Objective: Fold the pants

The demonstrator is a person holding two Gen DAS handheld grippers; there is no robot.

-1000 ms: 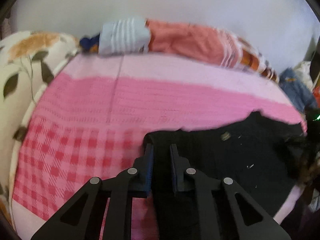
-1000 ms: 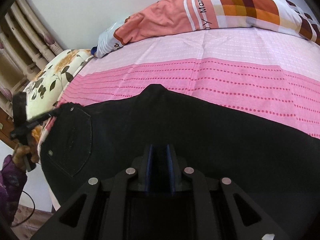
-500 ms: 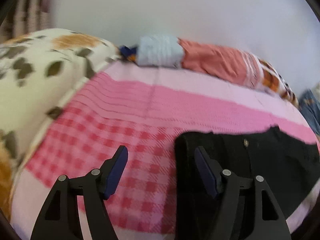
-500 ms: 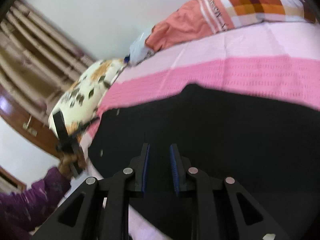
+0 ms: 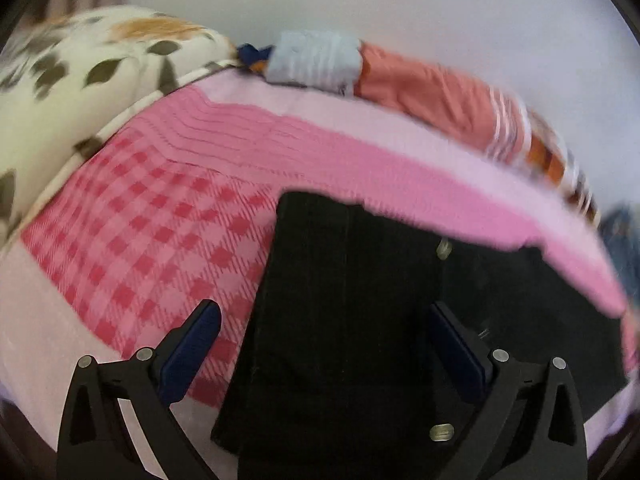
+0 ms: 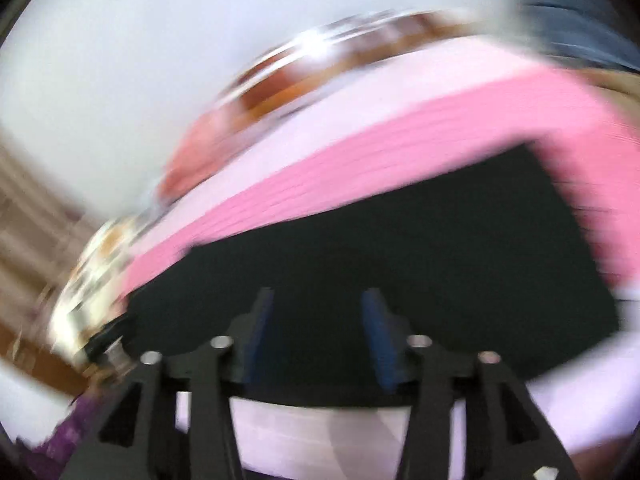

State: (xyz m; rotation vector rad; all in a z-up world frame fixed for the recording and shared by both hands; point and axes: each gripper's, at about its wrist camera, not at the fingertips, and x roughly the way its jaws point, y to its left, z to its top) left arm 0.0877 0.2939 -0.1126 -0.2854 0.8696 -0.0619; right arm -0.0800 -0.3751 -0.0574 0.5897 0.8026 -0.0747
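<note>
Black pants (image 5: 348, 300) lie folded on the pink bedsheet (image 5: 168, 216), a straight folded edge facing left and metal buttons showing near the waist. My left gripper (image 5: 324, 332) hovers just above the pants, its jaws opening wide, and the pads press on nothing. In the blurred right wrist view the pants (image 6: 400, 248) spread as a dark flat shape on the sheet. The jaws of my right gripper (image 6: 318, 316) are opening over the near edge of the pants, and the blue pads stand clear of the cloth.
A floral cushion (image 5: 60, 104) sits at the left of the bed. A salmon and striped pillow (image 5: 420, 88) lies along the far edge against the white wall. Blue denim cloth (image 6: 572, 16) lies at the far right. A purple sleeve (image 6: 68, 436) shows at lower left.
Both grippers let go of the black pants and their jaws spread apart. The left gripper shifted left and rolled. The right wrist view swung and blurred.
</note>
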